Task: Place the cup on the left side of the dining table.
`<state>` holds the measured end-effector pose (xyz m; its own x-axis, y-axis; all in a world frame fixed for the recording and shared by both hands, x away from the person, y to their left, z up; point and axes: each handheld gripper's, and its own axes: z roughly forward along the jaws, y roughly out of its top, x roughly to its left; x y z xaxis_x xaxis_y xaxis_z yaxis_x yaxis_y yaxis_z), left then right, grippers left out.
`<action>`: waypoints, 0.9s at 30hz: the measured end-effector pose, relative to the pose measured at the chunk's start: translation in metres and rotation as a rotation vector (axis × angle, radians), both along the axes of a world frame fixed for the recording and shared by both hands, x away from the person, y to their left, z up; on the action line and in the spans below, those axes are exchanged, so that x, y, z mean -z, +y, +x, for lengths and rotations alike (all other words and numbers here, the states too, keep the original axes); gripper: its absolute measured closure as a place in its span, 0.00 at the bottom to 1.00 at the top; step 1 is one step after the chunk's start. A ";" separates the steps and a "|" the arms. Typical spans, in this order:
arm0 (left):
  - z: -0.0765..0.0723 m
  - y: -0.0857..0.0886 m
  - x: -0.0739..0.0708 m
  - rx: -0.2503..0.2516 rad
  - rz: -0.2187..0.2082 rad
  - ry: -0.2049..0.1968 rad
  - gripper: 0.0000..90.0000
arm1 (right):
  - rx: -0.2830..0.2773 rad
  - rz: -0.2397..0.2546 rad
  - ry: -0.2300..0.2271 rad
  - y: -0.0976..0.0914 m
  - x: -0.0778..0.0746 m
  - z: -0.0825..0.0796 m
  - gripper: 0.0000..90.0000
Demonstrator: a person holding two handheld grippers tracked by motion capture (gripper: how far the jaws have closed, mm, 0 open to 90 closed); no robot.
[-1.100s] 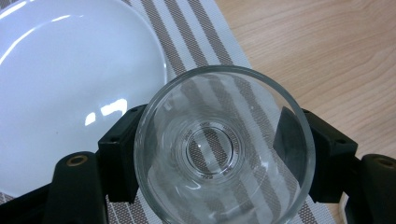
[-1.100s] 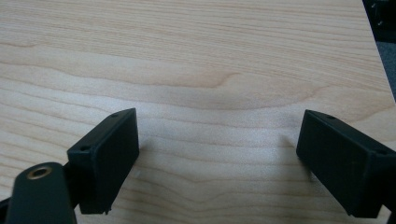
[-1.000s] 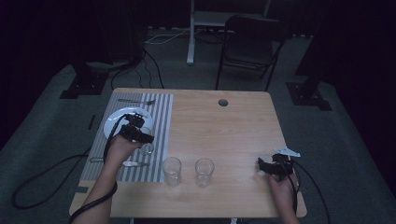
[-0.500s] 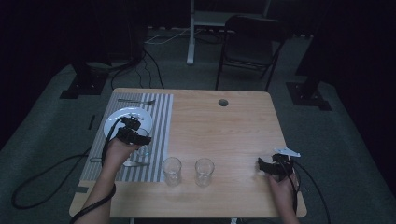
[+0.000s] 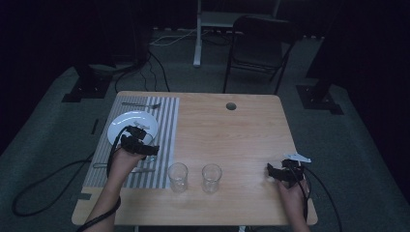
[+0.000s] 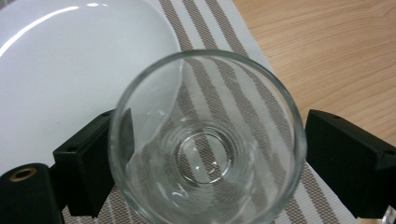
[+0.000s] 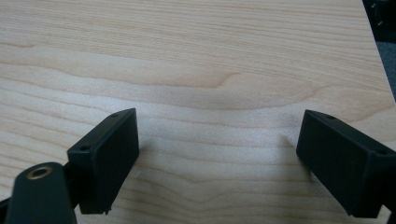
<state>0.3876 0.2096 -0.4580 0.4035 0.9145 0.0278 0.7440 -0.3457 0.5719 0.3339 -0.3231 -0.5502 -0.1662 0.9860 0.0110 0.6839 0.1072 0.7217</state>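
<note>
At the left of the frame, the left hand-held gripper [image 6: 205, 154] brackets a clear glass [image 6: 205, 140], grip uncertain; the right hand-held gripper [image 7: 219, 158] gapes over bare counter [image 7: 210, 56], lower right.

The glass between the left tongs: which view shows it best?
The left gripper view: the glass appears close, seen from above, rim and base clear. In the high view it is small at the left tongs. The right gripper view faces bare table.

From my position the room is dim. Grey carpet floor [image 5: 58, 140] surrounds the wooden table [image 5: 232, 135]. A dark folding chair [image 5: 261, 46] stands at upper centre, a white post [image 5: 198, 34] to its left. Black cables [image 5: 29, 193] trail lower left.
</note>
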 end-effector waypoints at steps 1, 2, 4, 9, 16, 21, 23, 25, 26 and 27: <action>-0.001 0.001 0.000 -0.008 -0.010 -0.008 0.11 | 0.000 0.001 0.000 0.000 0.000 0.000 0.14; -0.001 0.002 0.001 -0.013 -0.028 -0.002 0.06 | 0.000 0.000 0.000 0.000 0.000 0.000 0.14; -0.003 0.003 0.003 -0.026 -0.031 -0.012 0.00 | 0.000 0.000 0.000 0.000 0.000 0.000 0.14; -0.009 0.010 0.011 -0.034 -0.068 -0.034 0.00 | 0.000 0.000 0.000 0.000 0.000 0.000 0.14; -0.022 0.018 0.023 -0.071 -0.077 -0.105 0.00 | 0.000 0.000 -0.001 0.000 0.000 0.000 0.14; -0.030 0.028 0.027 -0.106 -0.113 -0.148 0.00 | 0.000 0.000 0.000 0.000 0.000 0.000 0.14; -0.032 0.031 0.028 -0.104 -0.105 -0.143 0.00 | 0.000 0.000 0.000 0.000 0.000 0.000 0.14; -0.036 0.033 0.028 -0.097 -0.110 -0.156 0.00 | 0.002 0.001 0.001 0.000 0.000 0.000 0.14; -0.037 0.034 0.027 -0.100 -0.116 -0.160 0.00 | 0.002 0.001 0.001 0.000 0.000 0.000 0.14; -0.040 0.035 0.027 -0.096 -0.126 -0.167 0.00 | 0.002 0.001 0.002 0.000 0.000 0.000 0.14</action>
<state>0.3480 0.2445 -0.4851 0.3134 0.9491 -0.0298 0.6618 -0.1959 0.7236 0.3334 -0.3229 -0.5501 -0.1645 0.9863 0.0125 0.6854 0.1052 0.7206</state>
